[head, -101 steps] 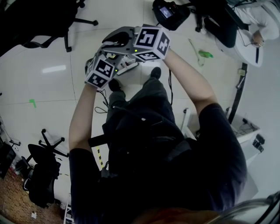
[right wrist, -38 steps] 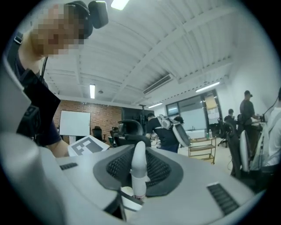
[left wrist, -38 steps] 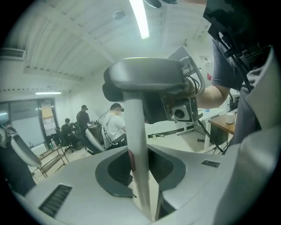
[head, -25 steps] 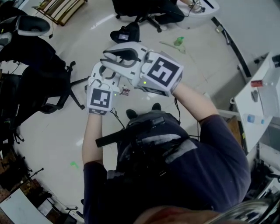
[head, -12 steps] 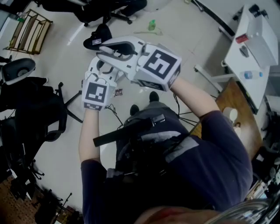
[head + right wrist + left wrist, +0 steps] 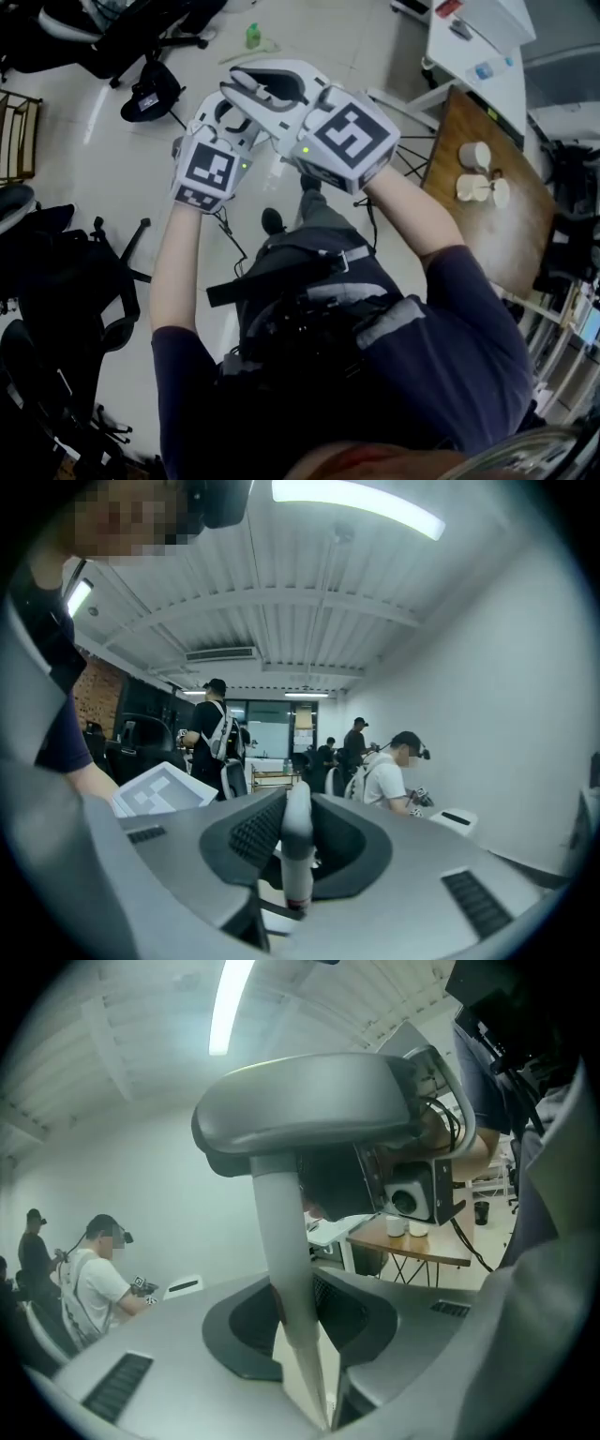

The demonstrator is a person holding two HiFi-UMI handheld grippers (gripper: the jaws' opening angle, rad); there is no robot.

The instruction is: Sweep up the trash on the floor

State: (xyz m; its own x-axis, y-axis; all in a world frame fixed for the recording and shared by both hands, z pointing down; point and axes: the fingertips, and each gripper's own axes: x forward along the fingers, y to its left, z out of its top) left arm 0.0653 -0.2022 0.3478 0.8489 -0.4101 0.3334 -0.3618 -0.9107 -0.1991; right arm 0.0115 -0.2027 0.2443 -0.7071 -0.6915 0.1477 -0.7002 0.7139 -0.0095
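in the head view both grippers are raised close together in front of the person's chest, in the upper middle of the frame, over a pale tiled floor (image 6: 103,178). the left gripper (image 6: 305,1327) has its jaws closed on a pale handle (image 6: 281,1232), which rises from between the pads to the top of that view. there it meets the grey body of the other gripper. the right gripper (image 6: 295,847) has its jaws partly closed, clamped on a white rod (image 6: 298,819) with a rounded tip that stands just above the pads. a reddish band shows low on the rod. whether rod and handle are one piece i cannot tell, and the lower end is hidden in every view.

a green bottle (image 6: 251,36) lies on the floor at the upper left of the head view, well apart from both grippers. a wooden desk (image 6: 487,234) at the right carries three pale cups (image 6: 473,155). dark office chairs (image 6: 66,272) fill the left edge. a person in a white t-shirt (image 6: 394,780) stands in the background of the right gripper view.
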